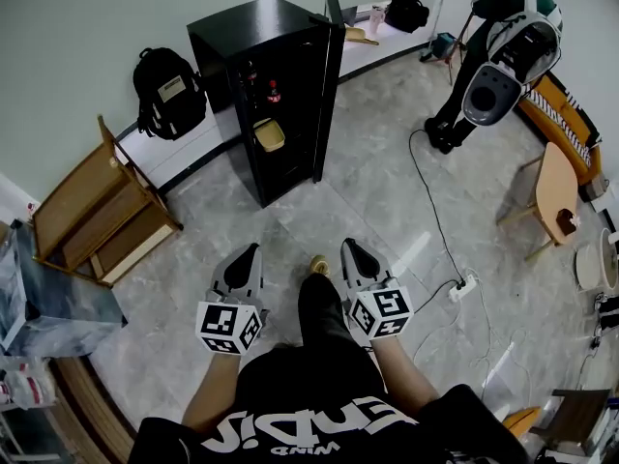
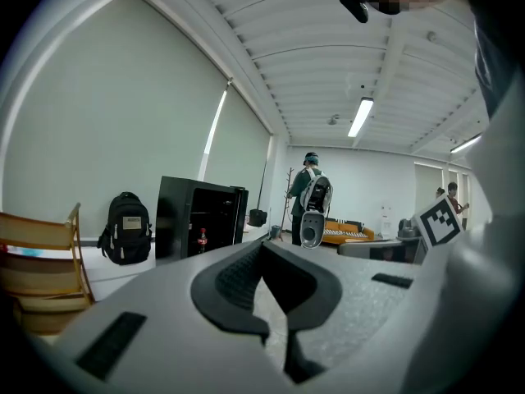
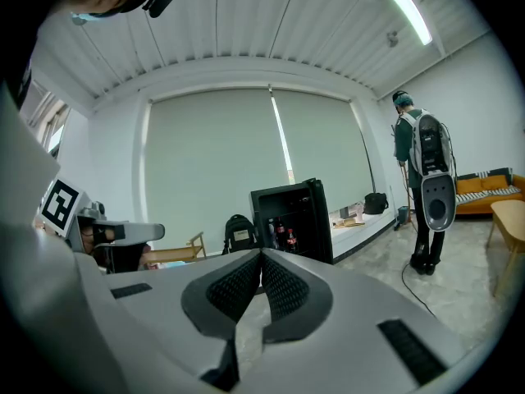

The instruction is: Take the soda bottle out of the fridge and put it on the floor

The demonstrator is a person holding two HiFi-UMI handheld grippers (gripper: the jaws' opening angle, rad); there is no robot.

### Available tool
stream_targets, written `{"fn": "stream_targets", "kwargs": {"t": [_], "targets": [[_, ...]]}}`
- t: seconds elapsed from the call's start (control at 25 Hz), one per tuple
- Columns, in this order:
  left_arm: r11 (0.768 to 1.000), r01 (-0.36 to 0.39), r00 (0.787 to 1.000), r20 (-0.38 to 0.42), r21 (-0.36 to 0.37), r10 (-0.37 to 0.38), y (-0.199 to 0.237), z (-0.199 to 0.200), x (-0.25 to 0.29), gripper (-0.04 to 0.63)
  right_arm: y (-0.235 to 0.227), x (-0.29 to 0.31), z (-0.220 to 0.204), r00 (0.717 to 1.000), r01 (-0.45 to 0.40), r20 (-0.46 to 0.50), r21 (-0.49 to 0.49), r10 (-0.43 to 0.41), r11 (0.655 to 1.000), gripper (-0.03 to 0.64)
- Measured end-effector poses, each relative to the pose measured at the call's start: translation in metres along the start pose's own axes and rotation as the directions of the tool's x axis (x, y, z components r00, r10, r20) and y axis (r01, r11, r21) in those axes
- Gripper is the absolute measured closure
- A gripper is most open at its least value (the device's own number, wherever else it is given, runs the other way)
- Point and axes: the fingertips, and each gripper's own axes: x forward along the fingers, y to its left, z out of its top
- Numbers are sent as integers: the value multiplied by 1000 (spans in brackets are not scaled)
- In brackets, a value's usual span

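Now the left gripper (image 1: 250, 259) and the right gripper (image 1: 354, 255) are held side by side, low in front of the person, both pointed toward the black fridge (image 1: 242, 42). In the left gripper view, the jaws of the left gripper (image 2: 262, 251) are seen pressed together with nothing between them. In the right gripper view, the jaws of the right gripper (image 3: 261, 261) are likewise closed on themselves and nothing is pinched.

The fridge is stood against the wall, well apart from both grippers, with its door (image 1: 331, 66) swung open. The soda bottle (image 1: 274, 92), marked by a red label, is seen upright on an upper shelf inside the fridge; it is also visible in the left gripper view (image 2: 203, 240) and the right gripper view (image 3: 289, 239). A yellow container (image 1: 269, 135) is kept on a lower shelf.

A black backpack (image 1: 169, 93) is leaned against the wall beside the fridge, and a wooden chair (image 1: 97, 216) is placed nearer the left gripper. A cable (image 1: 435, 222) is laid across the tiled floor (image 1: 368, 191). A second person (image 1: 503, 46) is seen standing at the far right.
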Motion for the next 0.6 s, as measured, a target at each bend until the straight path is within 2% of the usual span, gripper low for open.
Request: {"fn": "stream_targets", "kwargs": {"t": [0.4, 0.6], "targets": [[1000, -21, 1000, 5, -11, 21, 41, 22, 110, 589, -77, 104, 36, 1000, -2, 7, 17, 2, 1000, 594], [999, -49, 999, 1, -22, 49, 60, 42, 175, 589, -113, 160, 61, 999, -39, 1, 12, 39, 999, 594]]}}
